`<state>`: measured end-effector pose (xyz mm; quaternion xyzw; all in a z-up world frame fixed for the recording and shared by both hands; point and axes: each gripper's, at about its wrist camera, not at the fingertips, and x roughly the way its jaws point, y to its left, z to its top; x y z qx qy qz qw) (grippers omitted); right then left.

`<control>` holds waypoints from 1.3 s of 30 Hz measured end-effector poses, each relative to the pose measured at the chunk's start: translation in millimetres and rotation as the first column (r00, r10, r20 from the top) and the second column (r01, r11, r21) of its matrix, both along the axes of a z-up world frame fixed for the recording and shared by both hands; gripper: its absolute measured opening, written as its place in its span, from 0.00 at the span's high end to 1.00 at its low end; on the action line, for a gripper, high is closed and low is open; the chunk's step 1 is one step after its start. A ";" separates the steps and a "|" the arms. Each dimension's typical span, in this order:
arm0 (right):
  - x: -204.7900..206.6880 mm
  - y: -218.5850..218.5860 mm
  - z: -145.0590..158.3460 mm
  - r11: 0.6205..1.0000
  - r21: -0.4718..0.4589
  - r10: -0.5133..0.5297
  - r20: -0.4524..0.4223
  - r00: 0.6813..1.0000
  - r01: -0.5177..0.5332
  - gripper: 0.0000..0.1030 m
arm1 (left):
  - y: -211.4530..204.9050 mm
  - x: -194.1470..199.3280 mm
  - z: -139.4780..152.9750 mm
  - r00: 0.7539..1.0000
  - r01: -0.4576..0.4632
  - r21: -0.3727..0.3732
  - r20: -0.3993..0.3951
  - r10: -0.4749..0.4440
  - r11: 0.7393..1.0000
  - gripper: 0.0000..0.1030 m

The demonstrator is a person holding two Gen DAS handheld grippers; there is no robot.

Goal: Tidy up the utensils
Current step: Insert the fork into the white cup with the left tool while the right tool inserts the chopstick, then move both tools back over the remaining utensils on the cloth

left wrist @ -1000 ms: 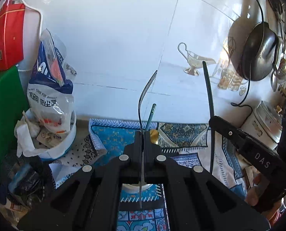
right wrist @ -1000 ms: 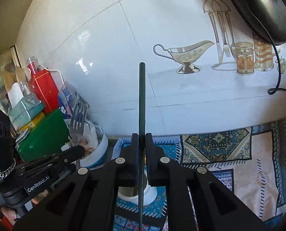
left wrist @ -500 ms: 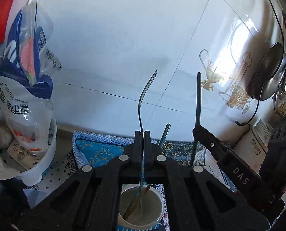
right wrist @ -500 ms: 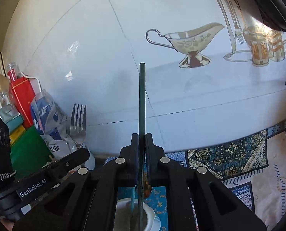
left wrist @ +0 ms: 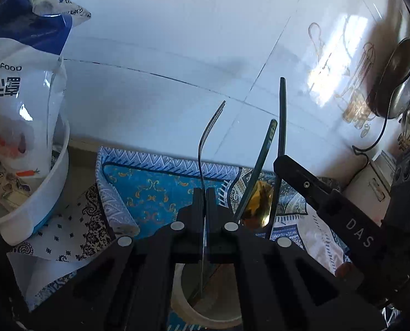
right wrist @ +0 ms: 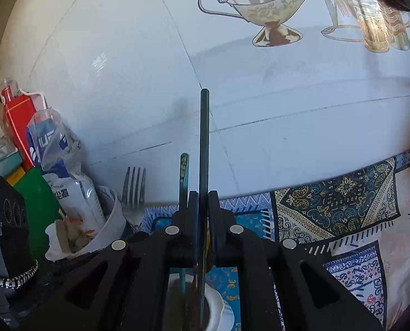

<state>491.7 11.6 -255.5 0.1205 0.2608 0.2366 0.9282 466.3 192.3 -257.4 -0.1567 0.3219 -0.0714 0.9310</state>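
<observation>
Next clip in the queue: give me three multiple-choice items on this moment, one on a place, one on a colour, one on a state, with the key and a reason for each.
1. Where does the lower end of the fork point?
A. into the white cup
B. into the big white bowl at the left
C. onto the bare cloth

2. What colour is the long thin stick in the right gripper?
A. red
B. dark green
C. yellow

3. How is the left gripper?
A. wide open and empty
B. shut on the fork
C. shut on a spoon

Key:
1 A: in the left wrist view the fork's shaft runs down into the cup's mouth.
2 B: the right wrist view shows it dark green.
3 B: both fingers press the fork's thin shaft, tines up.
</observation>
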 end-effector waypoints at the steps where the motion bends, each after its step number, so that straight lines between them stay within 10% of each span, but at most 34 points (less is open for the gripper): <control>1: -3.6 0.6 -0.1 1.000 -0.013 0.010 -0.004 1.000 -0.010 0.94 | -1.2 -2.5 -1.1 1.000 0.002 0.009 -0.008 -0.002 1.000 1.00; 27: -64.2 -12.0 3.2 0.948 -0.231 0.174 -0.194 0.965 -0.217 0.94 | -37.6 -63.6 11.7 0.985 0.000 0.188 -0.171 0.033 0.982 0.99; 39: -110.7 -58.5 36.1 0.945 -0.272 0.145 -0.144 0.979 -0.180 0.77 | -74.2 -109.5 56.1 0.991 -0.008 0.274 -0.128 0.045 0.962 0.67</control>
